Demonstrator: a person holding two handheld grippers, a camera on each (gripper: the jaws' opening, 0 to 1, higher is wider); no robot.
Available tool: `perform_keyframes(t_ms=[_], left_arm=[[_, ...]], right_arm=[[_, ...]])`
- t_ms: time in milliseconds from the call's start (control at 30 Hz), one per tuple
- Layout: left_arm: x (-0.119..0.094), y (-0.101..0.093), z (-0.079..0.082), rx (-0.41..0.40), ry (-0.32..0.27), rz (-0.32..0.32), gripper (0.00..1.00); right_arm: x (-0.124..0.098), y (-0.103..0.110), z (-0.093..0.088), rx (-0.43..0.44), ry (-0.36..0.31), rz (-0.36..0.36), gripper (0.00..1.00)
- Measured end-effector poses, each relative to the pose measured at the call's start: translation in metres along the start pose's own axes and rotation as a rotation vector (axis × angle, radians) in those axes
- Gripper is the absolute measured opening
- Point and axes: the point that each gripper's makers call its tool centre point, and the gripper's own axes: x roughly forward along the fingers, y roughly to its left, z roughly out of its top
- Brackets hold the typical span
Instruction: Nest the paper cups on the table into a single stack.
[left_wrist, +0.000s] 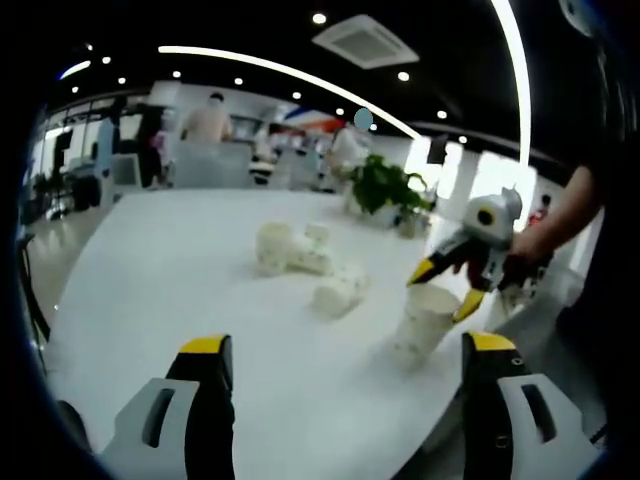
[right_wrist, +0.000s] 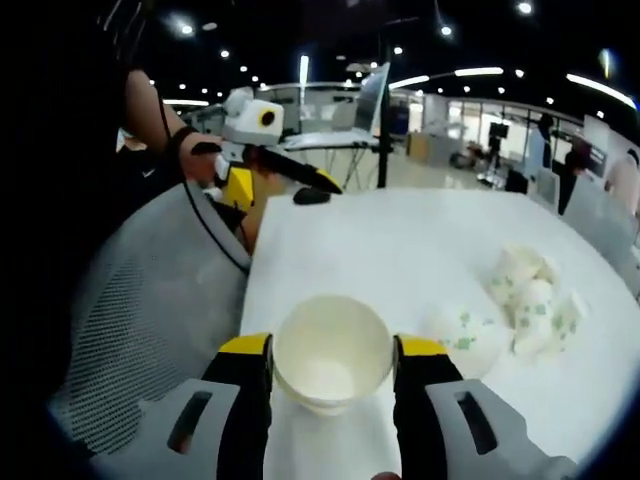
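The right claw (right_wrist: 332, 360) is clamped on 1 upright paper cup (right_wrist: 332, 362); the left claw (left_wrist: 345, 355) gapes wide, holding nothing.

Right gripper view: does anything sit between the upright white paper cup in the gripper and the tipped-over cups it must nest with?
Nothing visible does. The right gripper brackets the upright white paper cup, and only bare white table lies between it and the tipped-over green-patterned paper cups beside it.
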Motion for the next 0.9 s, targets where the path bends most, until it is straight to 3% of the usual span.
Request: perform_keyframes(t_ms=[900], left_arm=[[-0.0016,0.0007,-0.0022,-0.004,-0.002,-0.003,0.92]], right_arm=[[0.0012,0.0024,-0.0041,-0.021,0.016,0.005,0.44]])
